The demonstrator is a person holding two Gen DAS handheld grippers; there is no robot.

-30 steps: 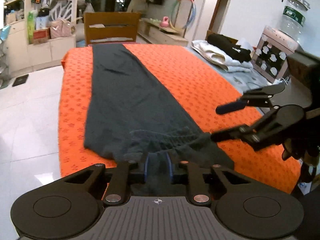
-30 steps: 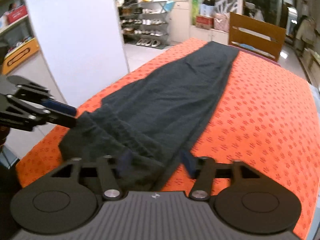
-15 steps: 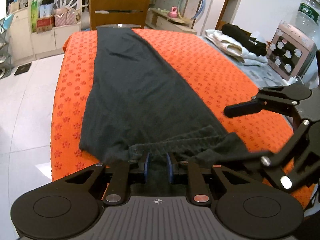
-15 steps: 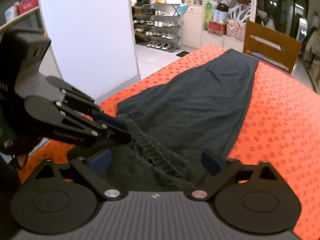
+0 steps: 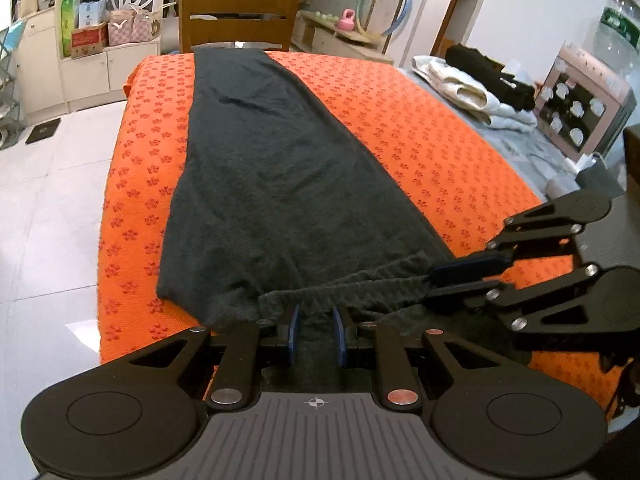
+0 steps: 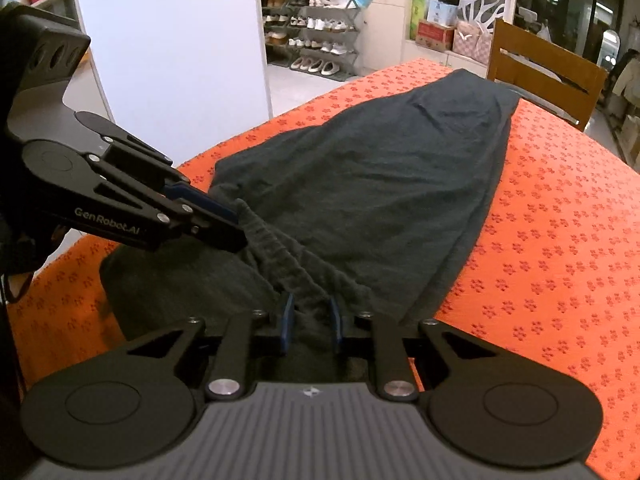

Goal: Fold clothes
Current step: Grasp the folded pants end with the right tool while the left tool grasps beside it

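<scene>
A pair of dark grey trousers (image 5: 272, 168) is laid lengthwise down the middle of an orange patterned cloth (image 5: 420, 128) that covers the table. The leg ends are seen at the far edge of the cloth, just in front of a wooden chair (image 5: 239, 20); the ribbed elastic waistband (image 5: 360, 284) is bunched at the near edge of the cloth.

The left gripper (image 5: 316, 334) is closed on the waistband at its left part, with a fold of the dark fabric pinched between the two blue-padded fingers (image 5: 295, 332); its jaws have just been opening slightly, yet the fabric is held between them. The right gripper (image 6: 308, 326) is closed on the waistband at its right part, the fabric pressed between its pads; its jaws have just been closing from a wide spread onto the cloth of the trousers. In the left wrist view the right gripper is seen from the side, its fingertips clamped on the waistband end. The band is gathered into ridges between the two grippers.

Beyond the orange cloth's right side, folded white and black garments (image 5: 476, 84) are stacked on a grey surface.
</scene>
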